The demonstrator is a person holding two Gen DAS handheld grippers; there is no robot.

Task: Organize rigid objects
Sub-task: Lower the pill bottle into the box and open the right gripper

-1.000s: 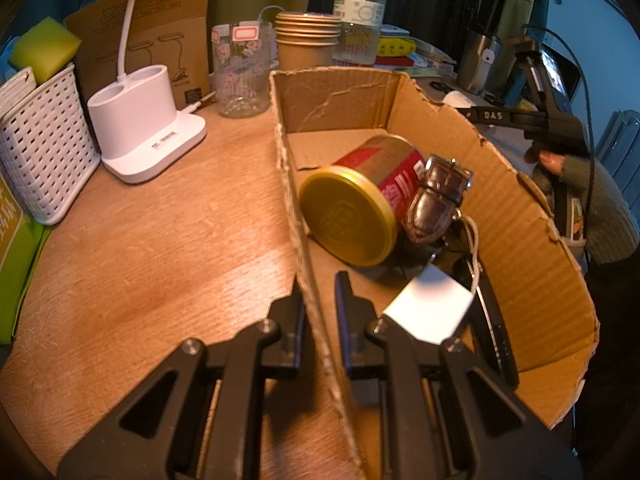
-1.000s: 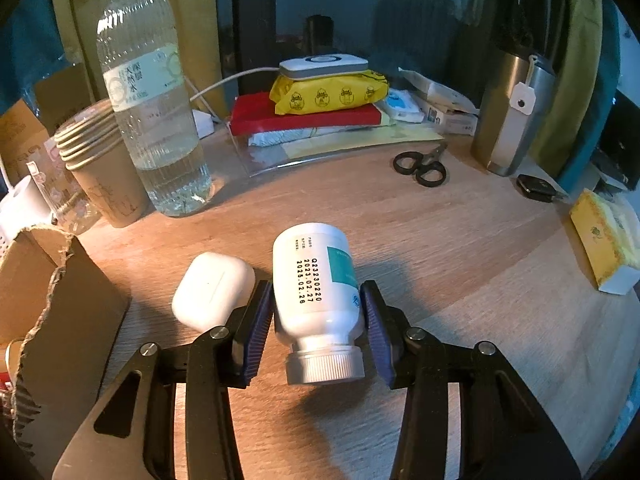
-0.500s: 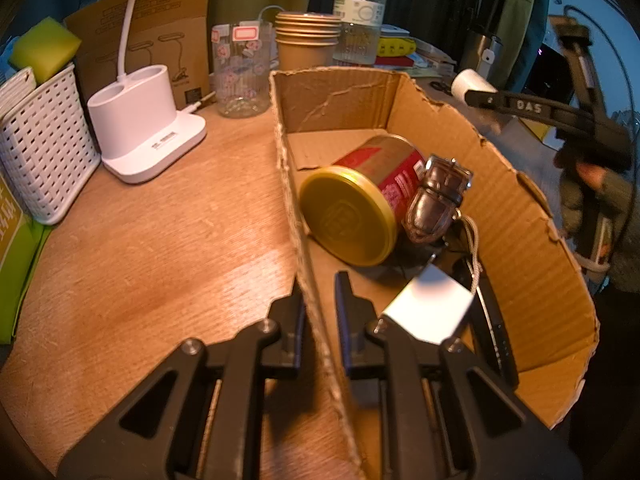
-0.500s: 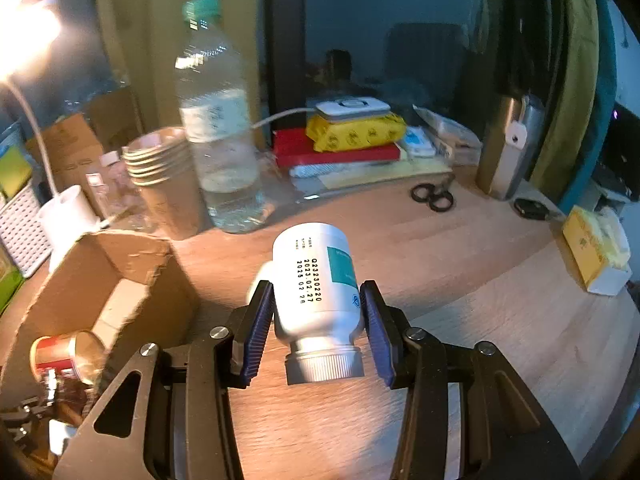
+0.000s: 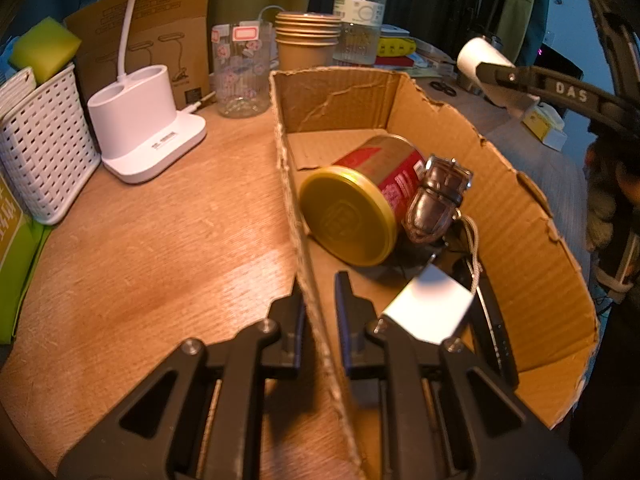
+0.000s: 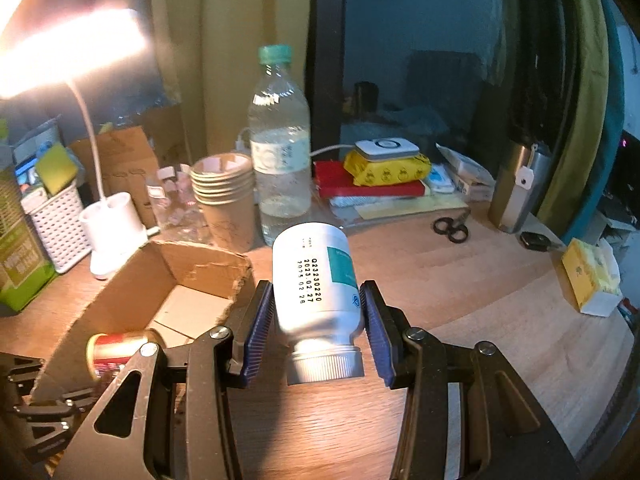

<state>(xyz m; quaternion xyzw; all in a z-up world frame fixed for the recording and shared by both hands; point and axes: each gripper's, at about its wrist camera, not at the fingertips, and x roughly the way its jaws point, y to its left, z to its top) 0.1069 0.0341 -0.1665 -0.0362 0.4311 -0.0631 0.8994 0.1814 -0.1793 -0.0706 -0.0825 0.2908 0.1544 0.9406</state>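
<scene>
The right gripper (image 6: 318,330) clamps a white bottle (image 6: 316,292) between its blue pads (image 6: 260,332), one on each side of the body. The bottle lies along the fingers with its ribbed cap toward the camera and its base pointing away, printed date codes and a teal label facing up. It hangs in the air above the wooden table (image 6: 460,292), just right of the box (image 6: 200,276) and level with its far end. In the left wrist view the same bottle (image 5: 478,58) shows beyond the right wall.

The left gripper (image 5: 320,300) is closed on the box's (image 5: 520,216) left wall, one finger outside over the table (image 5: 160,240), the other inside.

In the box a red can (image 5: 368,196) with a gold lid lies on its side, lid toward the camera. A clear brownish glass piece (image 5: 438,200) leans against its right side. Nearer the camera sit a small white block (image 5: 430,306) and a dark flat object (image 5: 492,328) along the right wall; what that one is I cannot tell.

Behind the box stand stacked paper cups (image 6: 226,196), a water bottle (image 6: 282,152) and a glass jar (image 5: 240,72). A white lamp base (image 5: 140,120) and a white basket (image 5: 40,140) stand left. Scissors (image 6: 452,228) lie far right.
</scene>
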